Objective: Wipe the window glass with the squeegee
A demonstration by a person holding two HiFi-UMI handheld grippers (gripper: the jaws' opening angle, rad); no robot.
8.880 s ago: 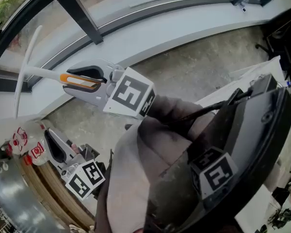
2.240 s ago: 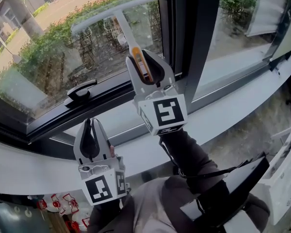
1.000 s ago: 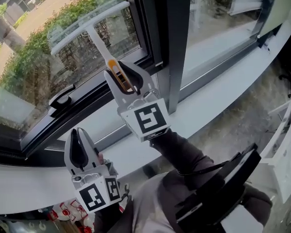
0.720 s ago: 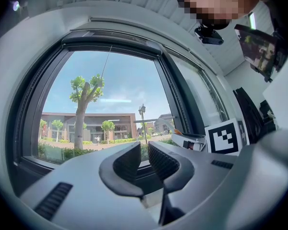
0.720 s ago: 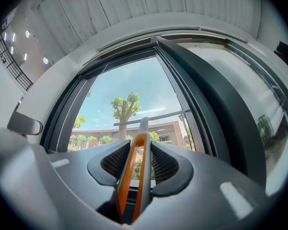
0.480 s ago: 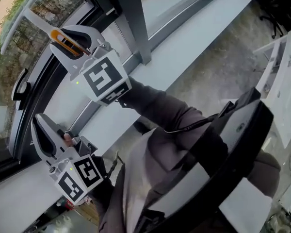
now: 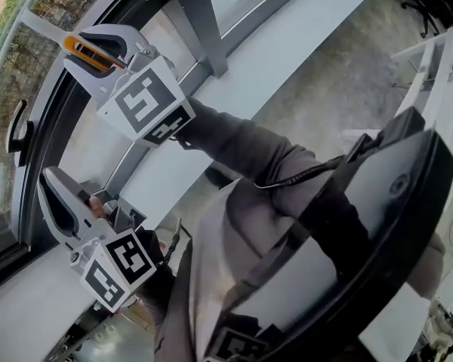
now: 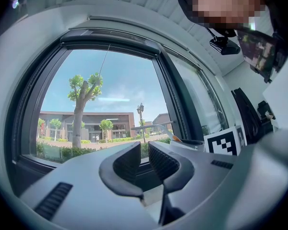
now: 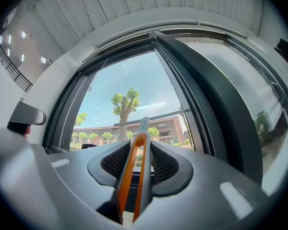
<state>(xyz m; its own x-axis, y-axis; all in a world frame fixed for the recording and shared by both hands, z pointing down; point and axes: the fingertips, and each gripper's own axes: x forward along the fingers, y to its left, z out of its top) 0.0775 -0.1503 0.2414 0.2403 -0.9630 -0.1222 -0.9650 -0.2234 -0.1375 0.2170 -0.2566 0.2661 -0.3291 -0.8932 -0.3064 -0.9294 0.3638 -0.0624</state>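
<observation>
The head view looked steeply down from above the person's chest at the left gripper [image 7: 51, 183] and the right gripper [image 7: 79, 47], with the window [image 7: 38, 74] at the upper left. Each gripper view looked along its own jaws at that window from near, the right one along the squeegee [image 9: 134, 162] handle. All three views shared the dark mullion [image 7: 200, 21].

The left gripper [image 8: 144, 148] filled the lower frame, its ribbed jaws drawn nearly together with only a thin slit between them and nothing held; beyond them stood the dark window frame [image 8: 181, 99] and the glass [image 8: 120, 87], with a tree [image 8: 79, 111], a low brown building [image 8: 89, 123] and a street lamp [image 8: 141, 113] outside; lower right, the squeegee [image 8: 151, 126] lay against the pane, its orange-tipped handle running into the right gripper [image 8: 181, 140] (marker cube just beside it).
</observation>
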